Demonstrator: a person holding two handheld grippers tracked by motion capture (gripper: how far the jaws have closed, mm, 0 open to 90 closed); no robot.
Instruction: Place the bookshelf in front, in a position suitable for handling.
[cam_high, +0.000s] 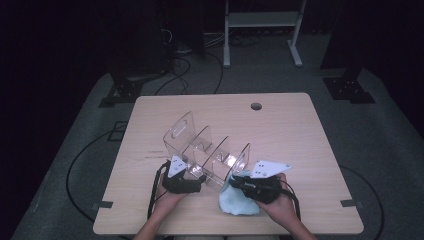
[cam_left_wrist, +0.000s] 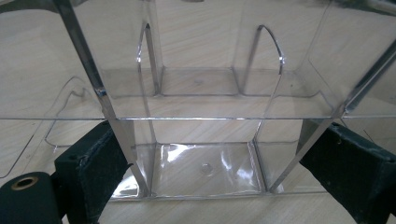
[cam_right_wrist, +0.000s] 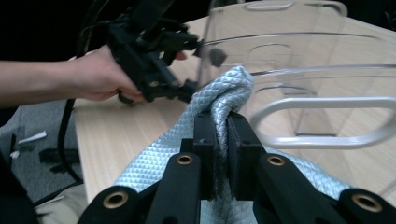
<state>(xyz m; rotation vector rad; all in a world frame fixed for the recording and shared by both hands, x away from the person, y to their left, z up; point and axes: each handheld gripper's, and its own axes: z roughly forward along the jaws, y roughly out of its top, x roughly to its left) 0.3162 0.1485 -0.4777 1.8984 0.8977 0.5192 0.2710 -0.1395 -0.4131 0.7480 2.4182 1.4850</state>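
A clear plastic organizer (cam_high: 200, 145) with several upright dividers stands on the wooden table (cam_high: 280, 130). My left gripper (cam_high: 192, 172) holds its near end. In the left gripper view the black pads (cam_left_wrist: 100, 168) press on the outer walls of one compartment (cam_left_wrist: 205, 168). My right gripper (cam_high: 240, 181) is shut on a light blue textured cloth (cam_high: 235, 202) beside the organizer's right end. In the right gripper view the cloth's fold (cam_right_wrist: 229, 91) bulges up between the jaws and touches the clear wall (cam_right_wrist: 299, 51). The left gripper (cam_right_wrist: 198, 70) and the hand holding it appear behind.
A round cable hole (cam_high: 256, 106) sits near the table's far edge. Cables (cam_high: 75, 170) run over the grey floor mat to the left. A white frame (cam_high: 260, 20) and black stand bases (cam_high: 350, 87) stand beyond the table.
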